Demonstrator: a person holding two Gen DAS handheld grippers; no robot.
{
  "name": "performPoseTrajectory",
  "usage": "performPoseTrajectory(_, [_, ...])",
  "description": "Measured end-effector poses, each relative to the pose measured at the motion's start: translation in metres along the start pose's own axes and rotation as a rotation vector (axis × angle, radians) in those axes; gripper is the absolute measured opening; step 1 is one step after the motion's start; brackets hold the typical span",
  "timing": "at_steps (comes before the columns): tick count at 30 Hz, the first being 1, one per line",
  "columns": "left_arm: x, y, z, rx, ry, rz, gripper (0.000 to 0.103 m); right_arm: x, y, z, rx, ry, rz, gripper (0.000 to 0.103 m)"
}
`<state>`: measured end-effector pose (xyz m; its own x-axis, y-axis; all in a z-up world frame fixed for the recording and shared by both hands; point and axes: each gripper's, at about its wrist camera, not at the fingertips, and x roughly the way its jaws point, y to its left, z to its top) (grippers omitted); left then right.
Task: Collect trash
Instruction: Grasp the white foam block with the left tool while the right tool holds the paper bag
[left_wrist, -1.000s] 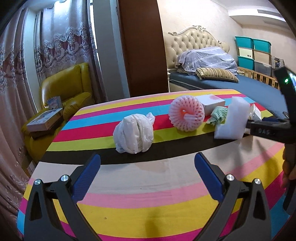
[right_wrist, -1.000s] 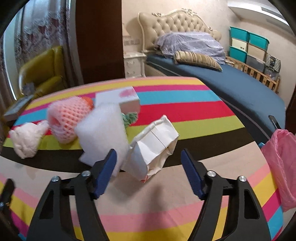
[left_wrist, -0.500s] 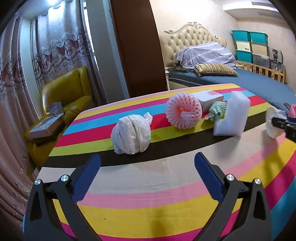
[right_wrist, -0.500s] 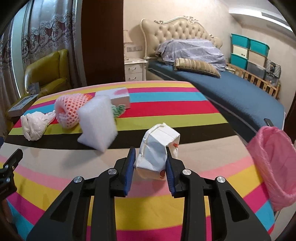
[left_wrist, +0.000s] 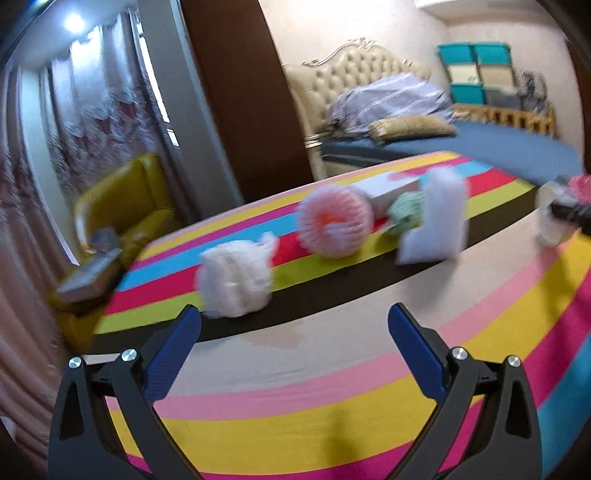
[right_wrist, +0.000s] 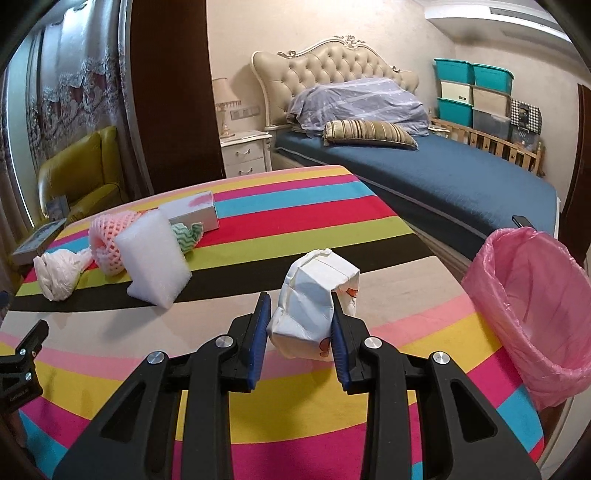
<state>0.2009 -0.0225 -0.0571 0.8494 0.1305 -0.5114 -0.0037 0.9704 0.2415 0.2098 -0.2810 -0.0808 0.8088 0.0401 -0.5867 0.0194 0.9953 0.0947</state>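
Note:
My right gripper (right_wrist: 300, 314) is shut on a crumpled white paper carton (right_wrist: 316, 299) and holds it above the striped table, left of the pink-lined trash bin (right_wrist: 532, 295). My left gripper (left_wrist: 293, 328) is open and empty above the table. Ahead of it lie a white crumpled plastic bag (left_wrist: 236, 282), a pink foam fruit net (left_wrist: 334, 221), a green cloth scrap (left_wrist: 406, 212) and a white foam block (left_wrist: 434, 221). The same items show at the left in the right wrist view: bag (right_wrist: 57, 271), net (right_wrist: 109, 236), foam block (right_wrist: 155, 258).
A white and pink box (right_wrist: 192, 214) lies behind the foam block. The striped tablecloth (right_wrist: 295, 206) covers the table. A bed (right_wrist: 443, 177) stands beyond the far edge, a yellow armchair (left_wrist: 122, 206) at the left. The left view is motion-blurred.
My right gripper closed on the carton and lifted it toward the bin at the right. My left gripper stayed open and its view swung, tilting the scene.

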Motion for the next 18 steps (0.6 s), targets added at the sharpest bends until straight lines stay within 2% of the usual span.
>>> performPoseTrajectory(3, [0.008, -0.019, 0.012, -0.011, 0.022, -0.076, 0.098, -0.001, -0.003, -0.001, 0.014, -0.003, 0.004, 0.031])
performPoseTrajectory(5, [0.014, -0.039, 0.022, 0.022, 0.016, -0.1, 0.098, -0.002, -0.003, -0.001, 0.018, -0.007, 0.007, 0.031])
performPoseTrajectory(8, [0.026, -0.066, 0.037, 0.06, 0.009, -0.124, 0.091, -0.004, -0.004, -0.002, 0.02, -0.013, 0.014, 0.031])
performPoseTrajectory(13, [0.061, -0.092, 0.054, 0.021, 0.088, -0.204, 0.08, 0.003, -0.005, -0.016, 0.012, 0.032, 0.024, 0.031])
performPoseTrajectory(16, [0.077, -0.102, 0.063, 0.002, 0.097, -0.208, 0.079, -0.007, 0.003, -0.017, -0.027, -0.012, 0.014, 0.031])
performPoseTrajectory(17, [0.083, -0.103, 0.065, -0.004, 0.107, -0.204, 0.072, -0.007, 0.005, -0.017, -0.041, -0.014, 0.008, 0.031])
performPoseTrajectory(18, [0.088, -0.104, 0.068, -0.014, 0.127, -0.209, 0.057, -0.006, 0.005, -0.016, -0.04, -0.012, 0.011, 0.031])
